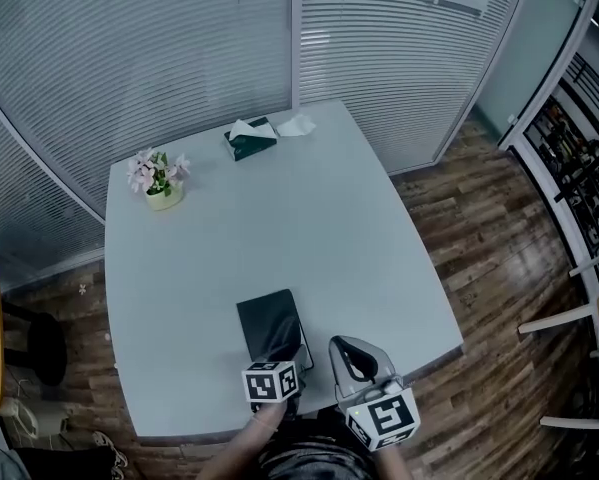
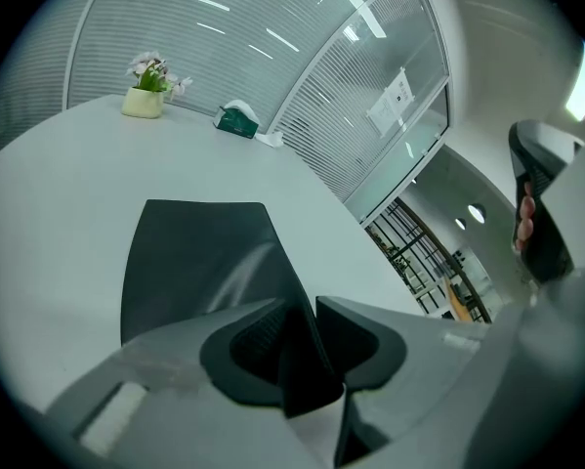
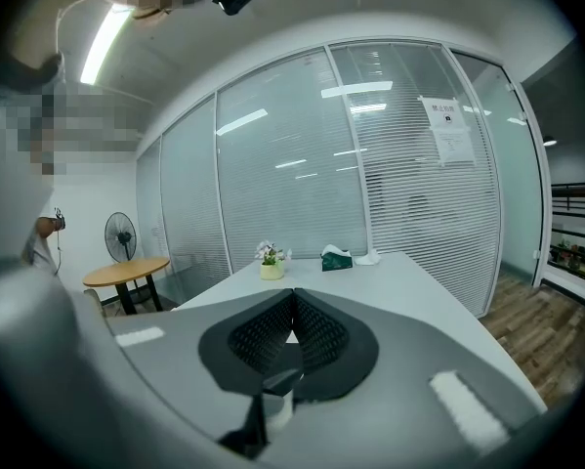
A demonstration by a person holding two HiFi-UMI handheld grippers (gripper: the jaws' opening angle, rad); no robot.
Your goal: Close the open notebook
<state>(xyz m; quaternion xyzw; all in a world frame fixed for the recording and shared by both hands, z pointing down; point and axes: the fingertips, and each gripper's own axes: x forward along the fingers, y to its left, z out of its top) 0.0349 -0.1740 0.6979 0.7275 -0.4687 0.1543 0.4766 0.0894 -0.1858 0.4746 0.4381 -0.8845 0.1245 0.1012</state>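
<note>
A black notebook [image 1: 269,325] lies shut and flat on the pale table [image 1: 309,228], close to the front edge. In the left gripper view its dark cover [image 2: 194,252] stretches away from the jaws, and its near edge stands in the gap between them. My left gripper [image 1: 282,356] sits at that near edge; its jaws [image 2: 307,306] are parted, with the left pad clear of the cover. Just to the right of the notebook my right gripper [image 1: 341,348] hovers over the table's edge, its jaws [image 3: 292,293] closed tip to tip on nothing.
A small flower pot [image 1: 161,180] stands at the table's far left. A green tissue box [image 1: 250,138] and a white tissue [image 1: 295,125] lie at the far edge. Glass walls with blinds stand behind, wooden floor and a chair [image 1: 579,318] to the right.
</note>
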